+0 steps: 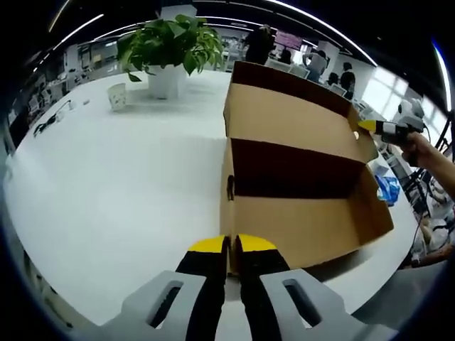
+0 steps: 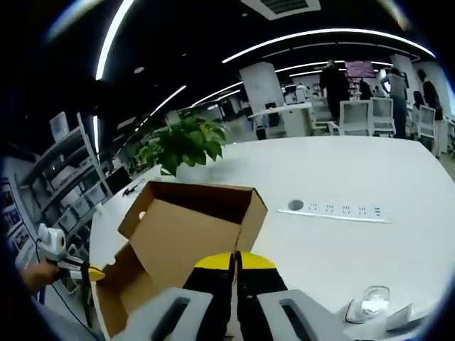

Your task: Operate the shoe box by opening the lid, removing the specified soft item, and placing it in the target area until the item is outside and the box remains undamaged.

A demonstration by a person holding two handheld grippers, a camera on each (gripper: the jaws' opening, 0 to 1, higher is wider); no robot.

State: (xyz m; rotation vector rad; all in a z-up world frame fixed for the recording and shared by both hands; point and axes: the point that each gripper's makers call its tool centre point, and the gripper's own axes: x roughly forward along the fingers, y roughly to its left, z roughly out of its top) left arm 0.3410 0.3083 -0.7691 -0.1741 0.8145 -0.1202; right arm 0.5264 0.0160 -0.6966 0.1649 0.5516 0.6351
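In the left gripper view, a small white ribbed cup (image 1: pixel 117 96) stands at the far left of the broad white table (image 1: pixel 106 185), just beside a leafy green plant in a white pot (image 1: pixel 169 53). To the right of these sits the brown corrugated cardboard shoe box (image 1: pixel 298 213), its hinged lid (image 1: pixel 291 117) raised and tilted back so the dark inside shows; what lies inside cannot be made out. The left gripper (image 1: pixel 231 245), black with yellow tips, has its jaws pressed nearly together at the box's near corner edge, seemingly pinching the cardboard wall. At the far right a person's hand (image 1: pixel 426 149) holds the right gripper, whose yellow tip touches the lid's edge. In the right gripper view, the left gripper appears at the lower left beside the box, and the right gripper (image 2: pixel 234 259) has its jaws almost closed against the lid's cardboard edge. Further right, a white power strip (image 2: pixel 334 211) lies flat on the table.
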